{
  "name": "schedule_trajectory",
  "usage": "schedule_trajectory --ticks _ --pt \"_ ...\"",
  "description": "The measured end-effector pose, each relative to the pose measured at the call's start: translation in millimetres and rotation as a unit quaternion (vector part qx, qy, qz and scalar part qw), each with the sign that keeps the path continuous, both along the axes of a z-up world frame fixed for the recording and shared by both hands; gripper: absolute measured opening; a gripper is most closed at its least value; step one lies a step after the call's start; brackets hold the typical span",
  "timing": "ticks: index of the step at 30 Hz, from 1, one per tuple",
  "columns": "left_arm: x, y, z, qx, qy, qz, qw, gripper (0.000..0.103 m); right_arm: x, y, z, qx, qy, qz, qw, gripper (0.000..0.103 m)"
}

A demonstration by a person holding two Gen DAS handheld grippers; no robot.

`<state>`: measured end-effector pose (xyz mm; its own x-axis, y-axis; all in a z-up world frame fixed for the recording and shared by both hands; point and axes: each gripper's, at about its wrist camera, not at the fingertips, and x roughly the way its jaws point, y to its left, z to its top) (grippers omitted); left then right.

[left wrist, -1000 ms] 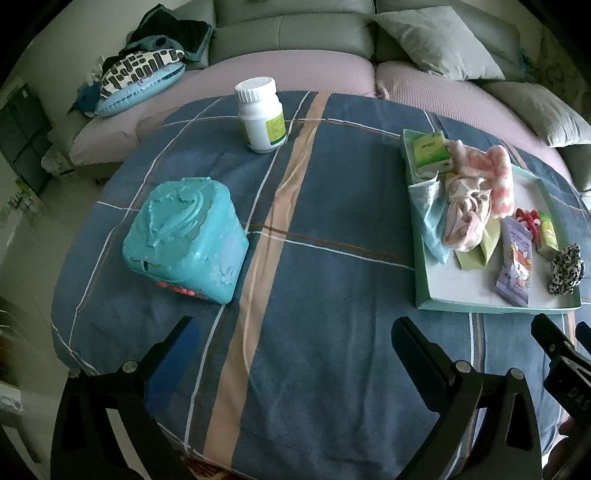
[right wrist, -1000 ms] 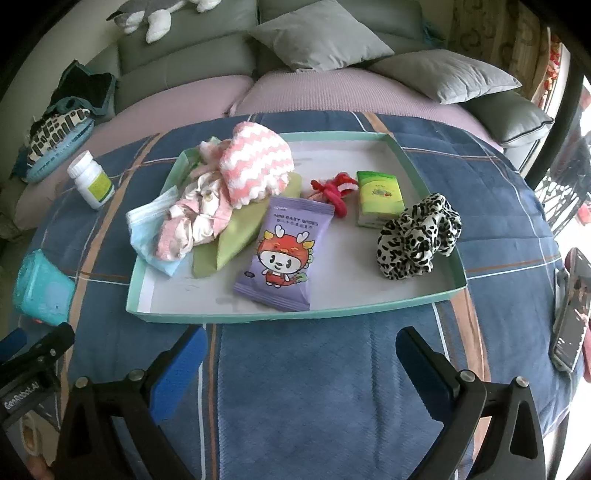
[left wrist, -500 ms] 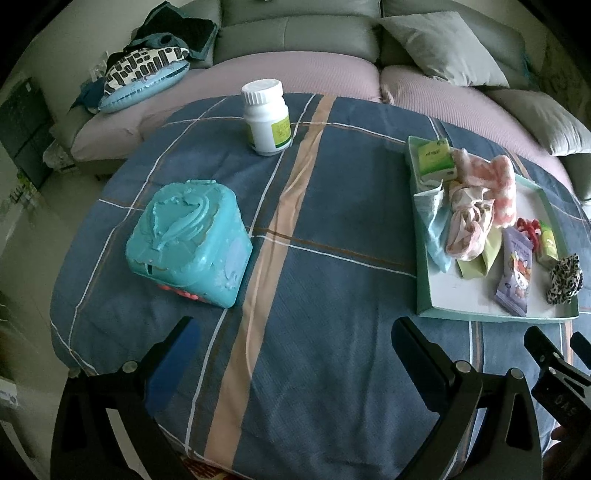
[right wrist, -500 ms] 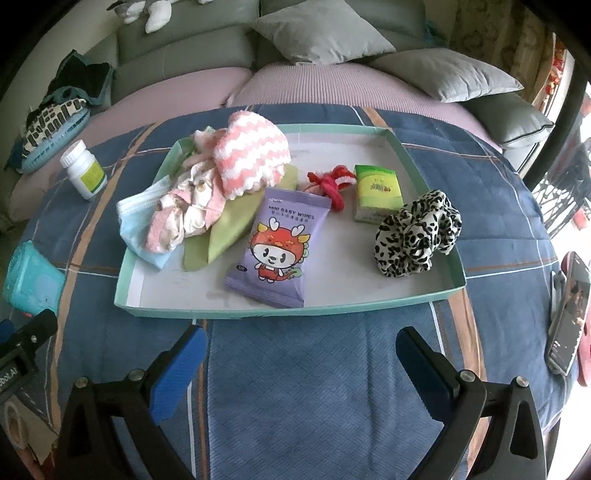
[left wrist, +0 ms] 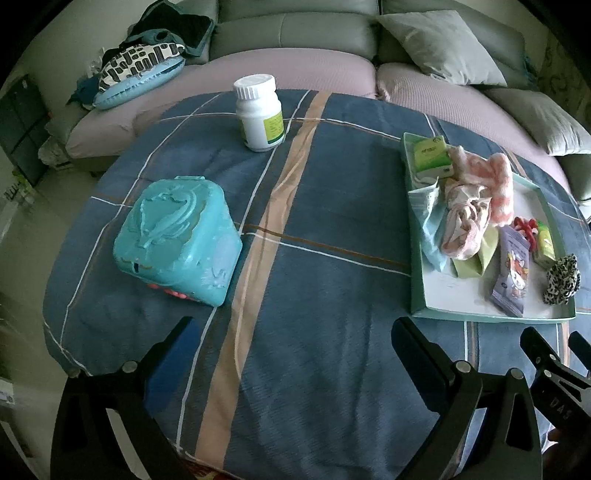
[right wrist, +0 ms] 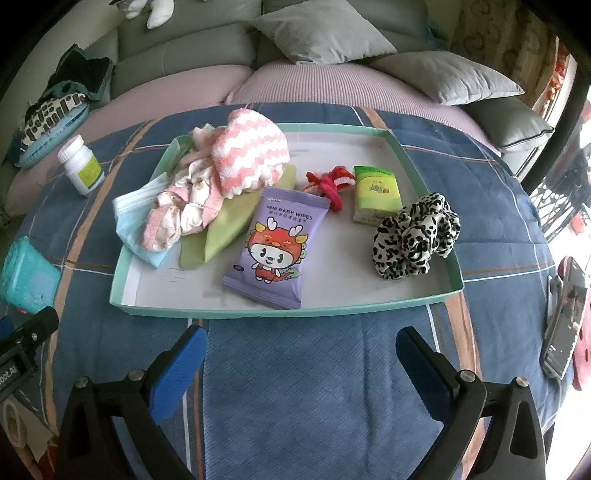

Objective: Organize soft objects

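A teal-rimmed tray (right wrist: pixel 413 302) on the blue plaid cloth holds a pink-and-white knitted piece (right wrist: pixel 251 155), pale pink cloth (right wrist: pixel 181 210), a blue face mask (right wrist: pixel 129 218), a green cloth (right wrist: pixel 229 225), a purple baby-wipes pack (right wrist: pixel 277 247), a red hair tie (right wrist: pixel 328 184), a green tissue pack (right wrist: pixel 375 194) and a leopard scrunchie (right wrist: pixel 417 236). My right gripper (right wrist: pixel 301 360) is open and empty just in front of the tray. My left gripper (left wrist: pixel 291 350) is open and empty over the cloth, left of the tray (left wrist: pixel 417 280).
A teal plastic box (left wrist: pixel 177 236) sits on the cloth's left part, a white pill bottle (left wrist: pixel 260 112) at the back. A phone (right wrist: pixel 563 325) lies at the right edge. A sofa with grey cushions (right wrist: pixel 321 31) stands behind the table.
Both grippers have drawn back a little towards me, so the tray and box look slightly farther. Both stay open and nothing on the table has moved.
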<state>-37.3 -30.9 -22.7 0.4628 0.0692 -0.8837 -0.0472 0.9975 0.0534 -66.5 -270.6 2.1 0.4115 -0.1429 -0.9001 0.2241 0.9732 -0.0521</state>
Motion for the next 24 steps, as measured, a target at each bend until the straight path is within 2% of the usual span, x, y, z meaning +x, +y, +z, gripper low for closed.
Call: schedule_trajectory --ticks 6,24 --pt "1 -3 -2 -0.011 0.004 -0.003 0.9999 0.103 2 0 -4 0.0 0.007 0.0 1.0 0.103" --pt "4 -6 -8 0.001 0.008 -0.009 0.9999 0.103 4 -1 -12 0.0 0.02 -0.002 1.0 0.103"
